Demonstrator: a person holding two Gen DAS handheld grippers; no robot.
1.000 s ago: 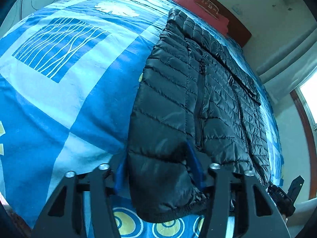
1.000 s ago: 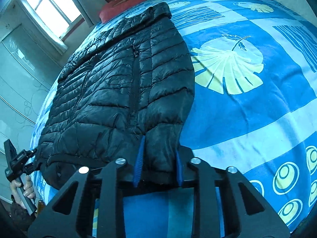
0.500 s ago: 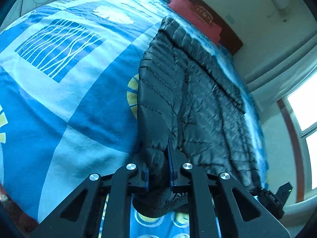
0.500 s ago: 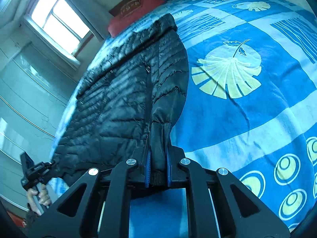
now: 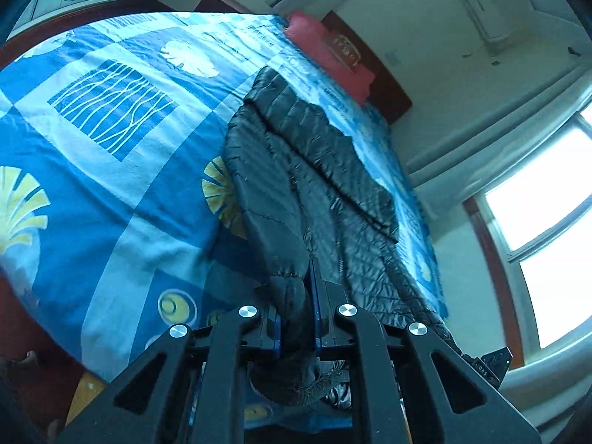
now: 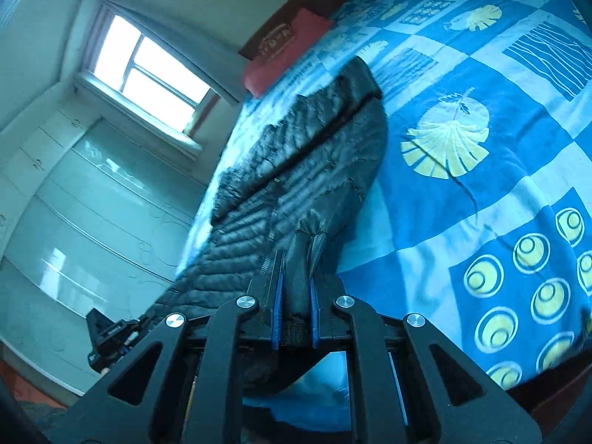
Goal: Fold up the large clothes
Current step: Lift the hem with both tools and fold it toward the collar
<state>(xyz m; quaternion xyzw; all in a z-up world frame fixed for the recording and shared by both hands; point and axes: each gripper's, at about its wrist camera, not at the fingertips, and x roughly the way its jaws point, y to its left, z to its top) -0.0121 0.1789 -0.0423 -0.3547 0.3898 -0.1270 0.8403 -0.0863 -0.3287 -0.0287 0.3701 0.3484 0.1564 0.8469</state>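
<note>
Lying lengthwise on the blue patterned bedspread [image 5: 111, 199], the black puffer jacket [image 5: 318, 185] points its collar at the red pillow [image 5: 329, 63]. The left gripper [image 5: 298, 318] and right gripper [image 6: 294, 307] each pinch a hem corner, jaws nearly closed. Bare bedspread spreads wide beside it.

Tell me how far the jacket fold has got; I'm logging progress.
Done: the jacket lies spread lengthwise on the bed, and both grippers have its near hem. In hand: the left gripper and right gripper are each shut on a bunch of hem, raised off the bed. Left: no fold is laid yet; the hem has to go toward the collar by the red pillow.
</note>
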